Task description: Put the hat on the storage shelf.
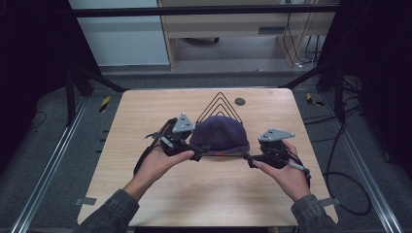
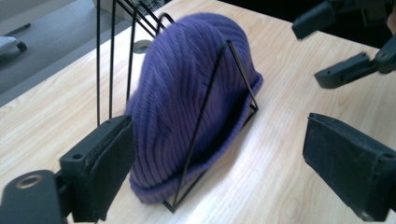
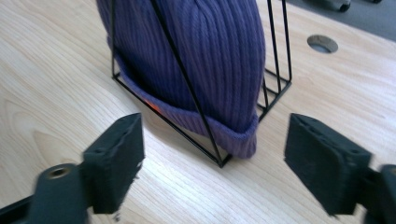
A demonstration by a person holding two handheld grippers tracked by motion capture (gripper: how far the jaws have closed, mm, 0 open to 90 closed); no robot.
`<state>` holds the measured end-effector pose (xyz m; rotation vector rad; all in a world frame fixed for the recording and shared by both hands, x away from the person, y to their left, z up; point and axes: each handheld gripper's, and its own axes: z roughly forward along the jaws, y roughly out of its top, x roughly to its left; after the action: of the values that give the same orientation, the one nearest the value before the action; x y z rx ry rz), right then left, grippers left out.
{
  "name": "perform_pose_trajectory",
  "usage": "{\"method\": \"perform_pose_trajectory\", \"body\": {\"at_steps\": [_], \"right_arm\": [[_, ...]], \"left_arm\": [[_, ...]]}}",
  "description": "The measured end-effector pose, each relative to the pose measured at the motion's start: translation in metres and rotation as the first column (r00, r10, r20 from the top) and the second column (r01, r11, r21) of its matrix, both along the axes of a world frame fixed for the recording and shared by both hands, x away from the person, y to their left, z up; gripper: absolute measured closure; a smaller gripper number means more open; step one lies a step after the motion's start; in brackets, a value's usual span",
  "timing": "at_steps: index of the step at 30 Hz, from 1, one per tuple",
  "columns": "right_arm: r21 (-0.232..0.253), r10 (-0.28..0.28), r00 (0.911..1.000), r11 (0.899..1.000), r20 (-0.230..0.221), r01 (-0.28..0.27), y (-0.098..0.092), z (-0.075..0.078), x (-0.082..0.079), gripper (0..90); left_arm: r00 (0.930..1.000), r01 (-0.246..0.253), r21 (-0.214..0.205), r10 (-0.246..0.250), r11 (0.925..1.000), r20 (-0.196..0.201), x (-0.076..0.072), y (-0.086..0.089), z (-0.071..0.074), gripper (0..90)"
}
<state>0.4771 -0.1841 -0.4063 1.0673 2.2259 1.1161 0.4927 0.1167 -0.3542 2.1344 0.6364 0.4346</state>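
A purple knitted beanie (image 1: 218, 133) stands on edge in a black wire rack (image 1: 219, 99) of triangular dividers at the middle of the wooden table (image 1: 204, 194). My left gripper (image 1: 197, 151) is at the hat's left end, open, nothing between its pads. In the left gripper view the beanie (image 2: 187, 70) sits behind a wire triangle (image 2: 205, 100), just beyond my left gripper (image 2: 219, 158). My right gripper (image 1: 250, 160) is at the hat's right end, also open. In the right gripper view the beanie's brim (image 3: 233, 133) lies ahead of my right gripper (image 3: 215, 158), untouched.
A round grey cable hole (image 1: 239, 101) sits in the table behind the rack. Bare wood spreads in front of the hands and to both sides. Dark frame posts and floor cables (image 1: 340, 174) surround the table.
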Motion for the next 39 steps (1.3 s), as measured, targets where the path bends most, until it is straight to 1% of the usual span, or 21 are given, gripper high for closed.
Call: {"method": "perform_pose_trajectory", "body": {"at_steps": [3,4,6,7,8,10,11,15,16,20,23,26,28,30,32,34,39], "right_arm": [[0.007,0.000,1.0000,1.000,0.004,0.000,0.002,0.004,-0.004,10.7],[0.007,0.008,0.9999,1.000,0.011,-0.008,0.002,0.004,-0.005,9.7],[0.000,0.022,0.9997,1.000,0.012,-0.022,0.003,0.004,-0.008,8.0],[-0.003,0.030,0.9995,1.000,0.010,-0.030,0.004,0.004,-0.009,8.0],[-0.002,0.038,0.9992,0.999,0.013,-0.038,0.004,0.003,-0.010,7.9],[-0.001,0.051,0.9987,0.999,0.003,-0.051,0.004,0.001,-0.011,7.1],[-0.001,0.054,0.9985,0.999,-0.003,-0.054,0.004,0.000,-0.012,7.0],[0.003,0.065,0.9979,0.998,-0.002,-0.065,0.005,-0.003,-0.015,6.6],[0.001,0.068,0.9977,0.998,-0.005,-0.068,0.005,-0.003,-0.016,6.6],[0.011,0.064,0.9979,0.998,-0.010,-0.063,0.006,-0.007,-0.018,6.2],[0.011,0.062,0.9980,0.998,-0.011,-0.062,0.006,-0.009,-0.019,6.4],[0.006,0.073,0.9970,0.997,-0.023,-0.073,0.008,-0.013,-0.021,6.9],[-0.002,0.081,0.9963,0.997,-0.029,-0.081,0.010,-0.017,-0.022,7.2],[-0.004,0.084,0.9957,0.996,-0.040,-0.084,0.013,-0.020,-0.023,7.7],[-0.016,0.091,0.9948,0.996,-0.046,-0.092,0.016,-0.024,-0.024,8.4],[-0.032,0.098,0.9937,0.995,-0.055,-0.099,0.019,-0.028,-0.024,8.4],[-0.037,0.112,0.9915,0.993,-0.065,-0.115,0.024,-0.035,-0.025,8.6]], "left_arm": [[0.9999,0.012,0.004,-0.012,0.9999,-0.008,-0.007,0.003,-0.001,7.6],[0.9999,0.007,0.004,-0.007,1.0000,-0.008,-0.009,0.004,-0.002,7.4],[0.9996,0.010,-0.011,-0.010,0.9999,-0.025,-0.012,0.006,-0.004,7.2],[0.9994,0.011,-0.015,-0.011,0.9998,-0.032,-0.014,0.008,-0.005,6.6],[0.9994,0.010,-0.014,-0.010,0.9999,-0.033,-0.015,0.009,-0.007,6.1],[0.9995,0.010,-0.008,-0.010,0.9999,-0.031,-0.018,0.011,-0.009,5.9],[0.9994,0.011,-0.007,-0.012,0.9999,-0.032,-0.019,0.013,-0.011,5.6],[0.9992,0.011,-0.012,-0.011,0.9999,-0.038,-0.024,0.021,-0.017,4.7],[0.9995,0.005,-0.008,-0.005,1.0000,-0.031,-0.025,0.024,-0.019,4.6],[0.9992,-0.019,-0.019,0.018,0.9997,-0.037,-0.028,0.035,-0.024,4.6],[0.9984,-0.034,-0.018,0.033,0.9993,-0.046,-0.030,0.043,-0.030,4.6],[0.9974,-0.052,0.001,0.052,0.9986,-0.050,-0.032,0.052,-0.036,4.6],[0.9963,-0.066,0.002,0.066,0.9978,-0.055,-0.032,0.059,-0.041,4.6],[0.9947,-0.085,0.014,0.085,0.9963,-0.057,-0.033,0.065,-0.045,4.6],[0.9934,-0.098,0.028,0.099,0.9948,-0.058,-0.033,0.071,-0.050,4.6],[0.9921,-0.107,0.037,0.109,0.9935,-0.062,-0.033,0.076,-0.054,4.6],[0.9885,-0.123,0.053,0.127,0.9910,-0.082,-0.035,0.086,-0.065,4.6]]}}
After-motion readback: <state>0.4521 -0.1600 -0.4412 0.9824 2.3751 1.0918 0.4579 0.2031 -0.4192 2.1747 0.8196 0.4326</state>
